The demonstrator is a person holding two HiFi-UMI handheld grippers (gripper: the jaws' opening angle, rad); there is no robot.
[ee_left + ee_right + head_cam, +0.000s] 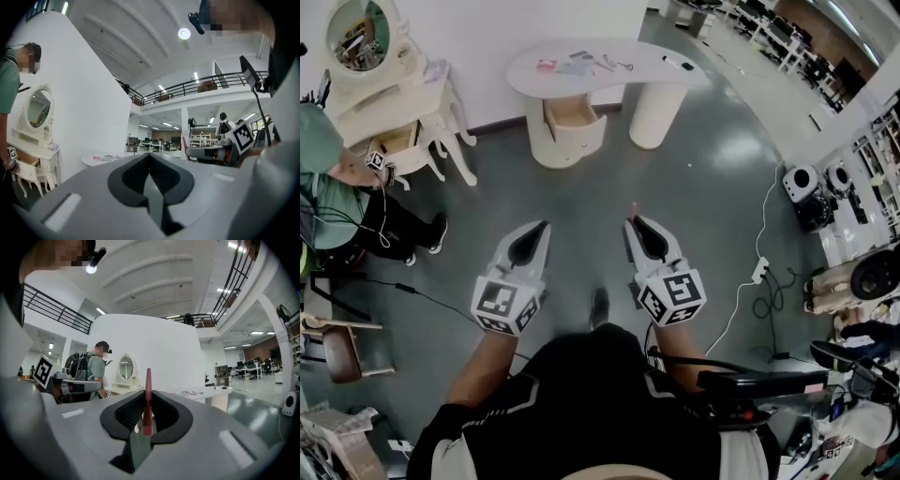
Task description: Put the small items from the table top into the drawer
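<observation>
The white curved table (pixel 670 77) stands far ahead of me, with several small items (pixel 581 64) on its top. Its drawer (pixel 574 116) hangs open below. My right gripper (pixel 634 223) is shut on a thin red strip (pixel 148 397) that pokes out past the tips. In the right gripper view the table (pixel 213 391) shows far off at the right. My left gripper (pixel 545 227) is shut with nothing between its jaws. From the left gripper view (pixel 149 156) the table (pixel 101 160) shows small at the left. Both grippers hover over the grey floor, well short of the table.
A white dressing table with an oval mirror (pixel 366 42) stands at the left, with a person in a green shirt (pixel 321 159) beside it. A power strip and cables (pixel 759 274) lie on the floor at the right, near two speakers (pixel 814 187). A brown chair (pixel 339 349) is at the left edge.
</observation>
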